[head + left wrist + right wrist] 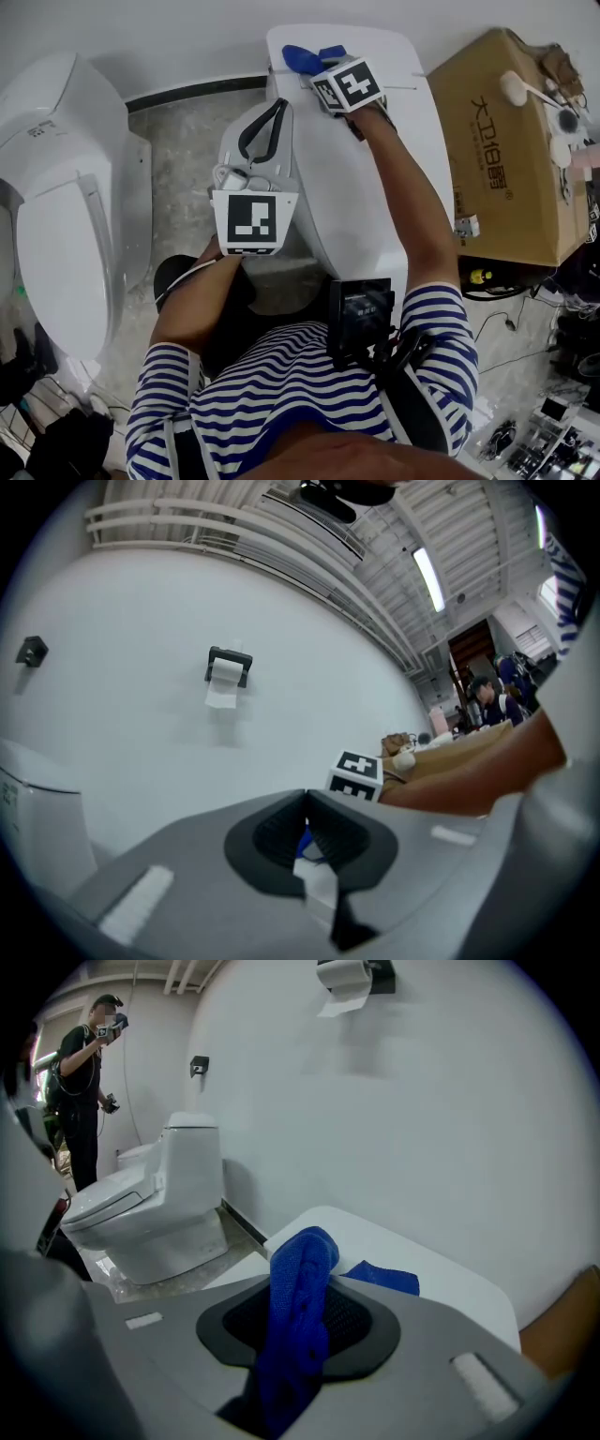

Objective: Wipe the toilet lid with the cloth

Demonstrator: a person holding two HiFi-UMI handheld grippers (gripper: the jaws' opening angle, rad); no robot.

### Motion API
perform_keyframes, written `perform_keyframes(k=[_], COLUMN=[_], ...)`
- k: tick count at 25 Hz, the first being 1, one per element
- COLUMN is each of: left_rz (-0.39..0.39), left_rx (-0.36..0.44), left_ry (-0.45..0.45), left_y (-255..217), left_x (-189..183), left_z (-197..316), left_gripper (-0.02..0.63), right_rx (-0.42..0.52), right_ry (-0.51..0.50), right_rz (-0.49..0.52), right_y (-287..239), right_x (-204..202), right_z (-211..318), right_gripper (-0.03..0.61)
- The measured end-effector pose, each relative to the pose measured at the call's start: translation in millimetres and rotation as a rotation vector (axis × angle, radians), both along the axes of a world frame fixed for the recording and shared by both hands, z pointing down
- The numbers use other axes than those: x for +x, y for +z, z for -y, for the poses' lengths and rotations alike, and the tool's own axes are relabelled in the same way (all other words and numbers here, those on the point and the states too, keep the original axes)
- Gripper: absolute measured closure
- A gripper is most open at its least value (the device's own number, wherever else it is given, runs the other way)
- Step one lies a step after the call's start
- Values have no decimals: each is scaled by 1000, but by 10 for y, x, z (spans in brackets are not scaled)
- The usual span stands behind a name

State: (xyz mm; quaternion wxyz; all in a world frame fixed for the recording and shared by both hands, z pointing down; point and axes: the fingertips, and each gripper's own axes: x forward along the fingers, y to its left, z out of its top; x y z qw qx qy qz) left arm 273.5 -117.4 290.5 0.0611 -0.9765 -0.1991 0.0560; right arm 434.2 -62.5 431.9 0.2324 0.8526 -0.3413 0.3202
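Striped shirt (281,394) and black chest-mounted box (359,314) sat closest to you. Next out, your left gripper (272,117) hung by the left edge of the glossy white toilet lid (347,197), jaws pressed together w/ nothing between them. Farthest, your right gripper (319,70) was clamped on the blue fabric cloth (302,56), which sat bunched on the toilet's far end, approx. where lid meets tank, near the wall. Risk, imo: most of the cloth was wadded inside the jaws, so hard plastic, not fabric, could scrape the lid; a weak pinch could also drop it mid-stroke.
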Motion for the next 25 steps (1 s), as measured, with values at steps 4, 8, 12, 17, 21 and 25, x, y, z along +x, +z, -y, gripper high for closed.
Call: perform_keyframes(k=[4, 8, 12, 17, 21, 25], left_rz=[10, 14, 2, 0, -6, -7], left_rx=[-6, -2, 5, 6, 6, 10], left_ry=[-3, -6, -9, -7, 12, 44], left_y=[5, 11, 19, 18, 8, 8], left_x=[-39, -59, -52, -45, -32, -52], left_z=[66, 87, 108, 90, -27, -266], left_gripper=[611, 611, 611, 611, 611, 611], right_rx=[29, 59, 96, 181, 295, 367], right_ry=[-46, -88, -114, -117, -124, -93], right_rz=[28, 53, 68, 36, -5, -85], right_y=[10, 18, 16, -147, -581, -1128], right_x=[-141, -274, -347, -371, -477, -572], right_z=[256, 454, 599, 605, 483, 56], right_gripper=[457, 457, 459, 462, 463, 462])
